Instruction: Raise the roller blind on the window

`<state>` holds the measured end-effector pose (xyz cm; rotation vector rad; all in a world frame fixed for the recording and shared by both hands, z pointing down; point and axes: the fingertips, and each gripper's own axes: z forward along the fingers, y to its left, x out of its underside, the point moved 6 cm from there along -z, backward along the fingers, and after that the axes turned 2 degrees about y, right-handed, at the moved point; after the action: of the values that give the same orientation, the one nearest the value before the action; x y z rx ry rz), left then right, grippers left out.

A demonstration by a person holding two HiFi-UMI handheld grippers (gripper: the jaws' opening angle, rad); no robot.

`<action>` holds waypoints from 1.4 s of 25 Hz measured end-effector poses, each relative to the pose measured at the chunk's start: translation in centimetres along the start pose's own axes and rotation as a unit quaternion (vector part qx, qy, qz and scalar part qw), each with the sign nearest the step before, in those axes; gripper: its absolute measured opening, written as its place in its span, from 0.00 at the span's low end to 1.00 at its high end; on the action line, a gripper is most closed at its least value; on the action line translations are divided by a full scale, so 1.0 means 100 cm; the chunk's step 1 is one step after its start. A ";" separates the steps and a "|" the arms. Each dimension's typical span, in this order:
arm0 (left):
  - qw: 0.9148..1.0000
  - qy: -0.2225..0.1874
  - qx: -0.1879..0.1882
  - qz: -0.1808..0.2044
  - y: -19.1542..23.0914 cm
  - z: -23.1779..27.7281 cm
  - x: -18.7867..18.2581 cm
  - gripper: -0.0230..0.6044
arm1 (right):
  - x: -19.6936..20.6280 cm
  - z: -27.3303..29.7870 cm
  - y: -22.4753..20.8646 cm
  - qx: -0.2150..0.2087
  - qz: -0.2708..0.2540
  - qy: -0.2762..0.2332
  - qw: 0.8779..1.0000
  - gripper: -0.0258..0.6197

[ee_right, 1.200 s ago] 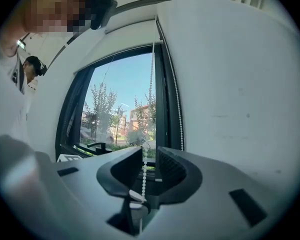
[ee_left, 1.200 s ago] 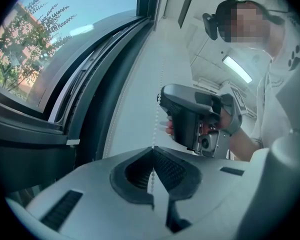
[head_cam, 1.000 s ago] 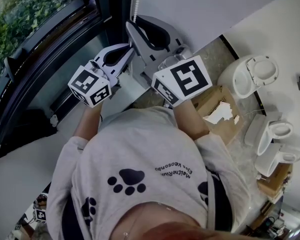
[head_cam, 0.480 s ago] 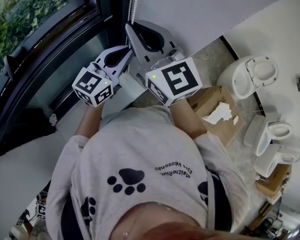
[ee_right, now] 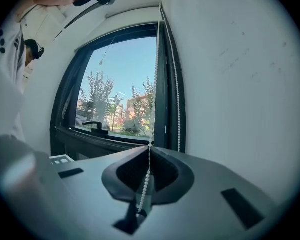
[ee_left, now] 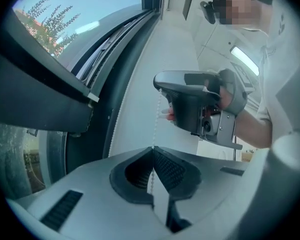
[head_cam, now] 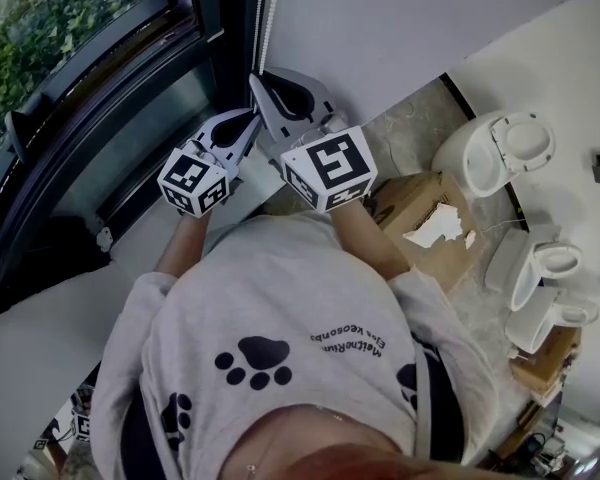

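Since a second ago both grippers have sunk beside the dark-framed glass window [ee_right: 120,84]. The left gripper [ee_left: 152,148] and the right gripper [ee_right: 150,145] above it each have their jaws pressed together on one strand of the white beaded pull chain [ee_right: 155,84]. I judge this a downward haul winding the roller blind up. The chain hangs at the window's right edge, and no blind fabric shows over the glass. Counted: two grippers, two chain strands, one window, and three white ceramic toilets [head_cam: 495,153] on the floor at the right.
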<state>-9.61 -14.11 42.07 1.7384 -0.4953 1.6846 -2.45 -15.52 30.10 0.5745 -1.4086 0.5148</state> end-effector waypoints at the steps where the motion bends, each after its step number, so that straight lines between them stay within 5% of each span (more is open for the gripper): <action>1: 1.000 0.005 -0.001 0.001 0.001 0.000 0.005 0.06 | 0.005 0.001 0.000 0.001 -0.001 0.003 1.000 0.06; 10: 0.999 0.040 -0.012 -0.002 0.002 -0.003 0.039 0.06 | 0.043 0.001 0.006 0.012 0.000 0.012 1.000 0.06; 18: 0.999 0.028 -0.005 -0.018 0.001 -0.009 0.034 0.06 | 0.046 -0.001 0.003 0.015 0.005 0.011 1.000 0.06; 21: 1.000 0.008 0.001 -0.028 0.000 -0.013 0.013 0.18 | 0.047 -0.002 0.001 0.015 0.006 0.011 1.000 0.06; 35: 0.995 -0.036 0.014 0.093 -0.021 -0.025 -0.142 0.16 | 0.047 -0.003 0.001 0.014 0.006 0.011 1.000 0.06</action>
<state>-11.48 -13.39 27.62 1.8270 -0.6883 1.7682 -1.83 -15.29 34.78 0.5813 -1.3876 0.5499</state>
